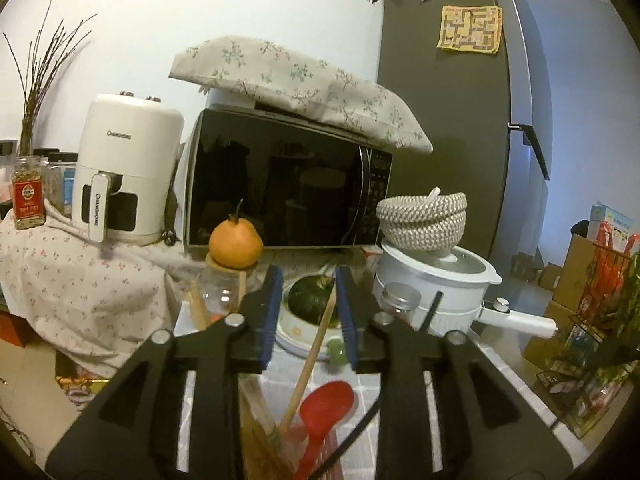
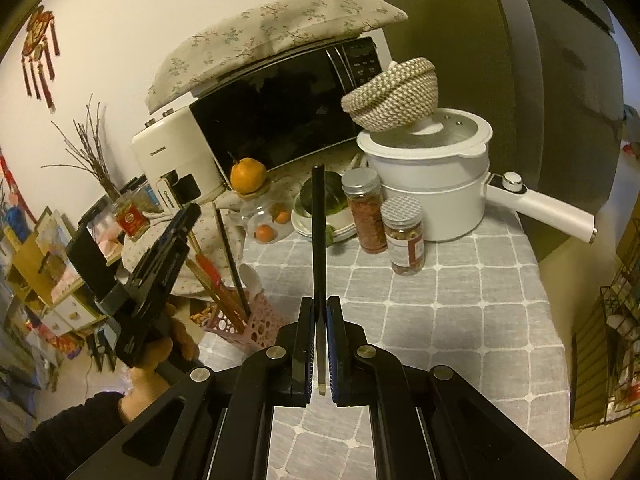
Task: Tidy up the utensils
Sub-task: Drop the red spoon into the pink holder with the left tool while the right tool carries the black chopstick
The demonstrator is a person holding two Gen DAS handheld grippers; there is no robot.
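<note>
Clamped in the right tongs (image 2: 319,346), black chopstick (image 2: 318,240) points straight ahead.

The microwave (image 1: 288,178) is faced level and close from the left wrist. It is viewed from higher, farther and tilted by the right wrist (image 2: 280,100); it is shared by both views.

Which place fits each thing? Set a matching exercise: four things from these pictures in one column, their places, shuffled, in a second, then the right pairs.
Things:
1. black chopstick
2. woven basket
3. orange fruit
4. red spoon

Places:
A. on the white pot's lid
B. in the pink holder
C. between the right gripper's pads
D. atop a glass jar

Pairs: 1-C, 2-A, 3-D, 4-B
</note>
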